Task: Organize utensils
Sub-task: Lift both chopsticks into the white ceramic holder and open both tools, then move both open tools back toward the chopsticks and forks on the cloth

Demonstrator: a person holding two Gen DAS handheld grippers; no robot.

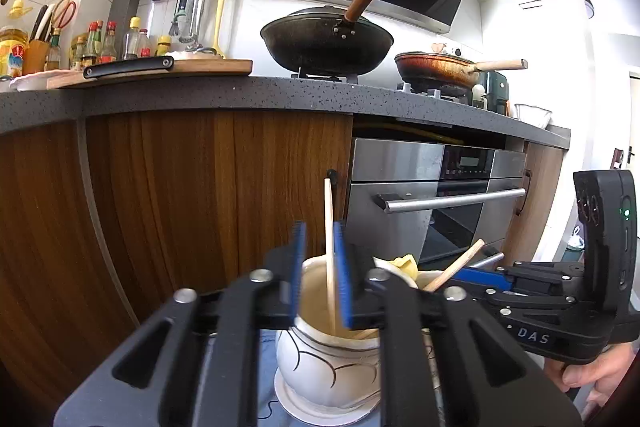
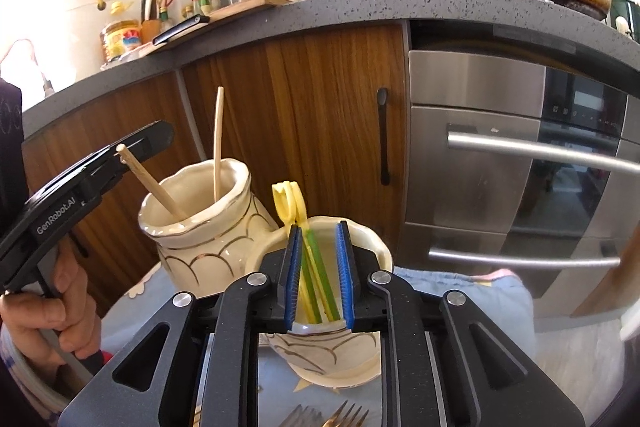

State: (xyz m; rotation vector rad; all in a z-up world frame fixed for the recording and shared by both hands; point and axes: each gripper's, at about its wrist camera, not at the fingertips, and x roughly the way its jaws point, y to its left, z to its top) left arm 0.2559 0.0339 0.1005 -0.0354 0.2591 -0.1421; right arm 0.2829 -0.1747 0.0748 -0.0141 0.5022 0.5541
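Two cream ceramic jars with gold lines stand side by side on a blue cloth. The left jar [image 2: 200, 223] [image 1: 320, 343] holds two wooden chopsticks [image 2: 218, 143] [image 1: 329, 247]. My left gripper [image 1: 320, 277] is open above its mouth, pads on either side of the upright chopstick without touching it. The right jar [image 2: 360, 347] holds yellow and green plastic utensils [image 2: 316, 267], one with a yellow looped end [image 2: 289, 203]. My right gripper [image 2: 320, 277] is open over this jar, with the utensils between its pads. Forks [image 2: 340, 417] lie on the cloth at the bottom edge.
Wooden cabinet doors [image 2: 300, 115] and a steel oven [image 2: 500, 167] stand close behind the jars. Above, a speckled counter [image 1: 240, 95] carries a black wok [image 1: 326, 41], a frying pan [image 1: 436, 67], a cutting board and bottles.
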